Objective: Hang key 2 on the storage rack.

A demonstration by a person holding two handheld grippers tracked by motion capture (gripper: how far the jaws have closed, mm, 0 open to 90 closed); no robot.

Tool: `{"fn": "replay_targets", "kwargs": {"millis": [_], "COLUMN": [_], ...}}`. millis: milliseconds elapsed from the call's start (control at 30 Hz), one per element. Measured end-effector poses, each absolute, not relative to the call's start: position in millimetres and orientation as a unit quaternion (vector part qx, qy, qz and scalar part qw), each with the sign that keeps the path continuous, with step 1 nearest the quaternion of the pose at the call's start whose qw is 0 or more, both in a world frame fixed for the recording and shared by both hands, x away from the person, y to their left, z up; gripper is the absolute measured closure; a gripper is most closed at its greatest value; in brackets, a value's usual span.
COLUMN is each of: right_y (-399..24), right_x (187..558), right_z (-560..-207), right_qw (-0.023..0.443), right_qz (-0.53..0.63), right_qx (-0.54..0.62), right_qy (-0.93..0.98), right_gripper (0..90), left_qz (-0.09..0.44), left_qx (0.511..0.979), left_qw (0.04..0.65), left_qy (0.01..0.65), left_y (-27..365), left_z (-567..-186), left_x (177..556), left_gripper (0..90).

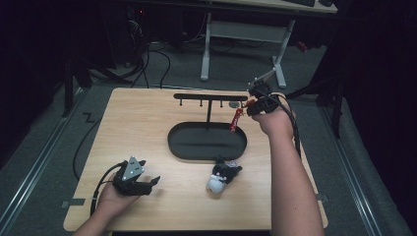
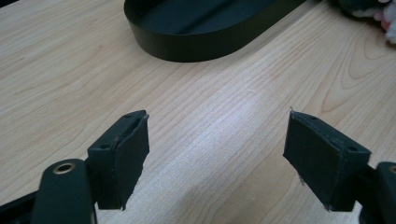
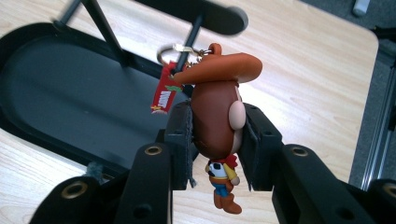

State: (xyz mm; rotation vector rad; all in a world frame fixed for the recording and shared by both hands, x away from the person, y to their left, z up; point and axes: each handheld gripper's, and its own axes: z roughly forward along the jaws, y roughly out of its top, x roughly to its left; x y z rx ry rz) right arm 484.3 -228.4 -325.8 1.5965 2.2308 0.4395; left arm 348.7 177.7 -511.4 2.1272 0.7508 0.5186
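Observation:
A cowboy figure keychain (image 3: 215,88) with an orange hat is clamped by its head between the jaws of my right gripper (image 3: 217,123), which is shut on it. Its metal ring (image 3: 169,50) and red tag (image 3: 163,95) hang right by a peg at the right end of the black rack bar (image 3: 205,13). In the high view my right gripper (image 1: 250,104) is at the rack's (image 1: 210,97) right end, with the red tag (image 1: 237,119) dangling over the black oval tray (image 1: 183,146). My left gripper (image 1: 151,183) rests open on the table's front left, nothing between its fingers (image 2: 126,156).
A black and white plush toy (image 1: 222,175) lies on the wooden table (image 1: 142,123) just in front of the tray, also at the upper right corner of the left gripper view (image 2: 376,10). The tray's rim (image 2: 201,44) lies ahead of the left gripper. A desk frame (image 1: 246,34) stands beyond the table.

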Motion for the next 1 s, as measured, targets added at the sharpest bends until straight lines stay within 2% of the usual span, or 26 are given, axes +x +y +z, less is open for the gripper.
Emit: {"fn": "replay_targets", "kwargs": {"millis": [367, 867, 967, 1000], "right_y": [-234, -229, -228, -228], "right_x": [485, 489, 490, 489], "right_z": [-362, -390, -393, -393], "right_qw": [0.156, 0.152, 0.161, 0.165], "right_qz": [0.157, 0.165, 0.169, 0.180], "right_qx": [0.571, 0.577, 0.580, 0.582], "right_qy": [0.791, 0.785, 0.780, 0.776], "right_gripper": [67.6, 65.9, 56.7, 49.6], "left_qz": [0.204, 0.204, 0.204, 0.205], "left_qx": [0.847, 0.847, 0.847, 0.847], "left_qw": [0.394, 0.395, 0.395, 0.395], "left_qy": [0.293, 0.292, 0.292, 0.291], "left_y": [175, 175, 176, 175], "left_z": [-513, -513, -512, -512], "left_x": [349, 349, 349, 349], "left_gripper": [22.5, 22.8, 22.9, 22.9]}}
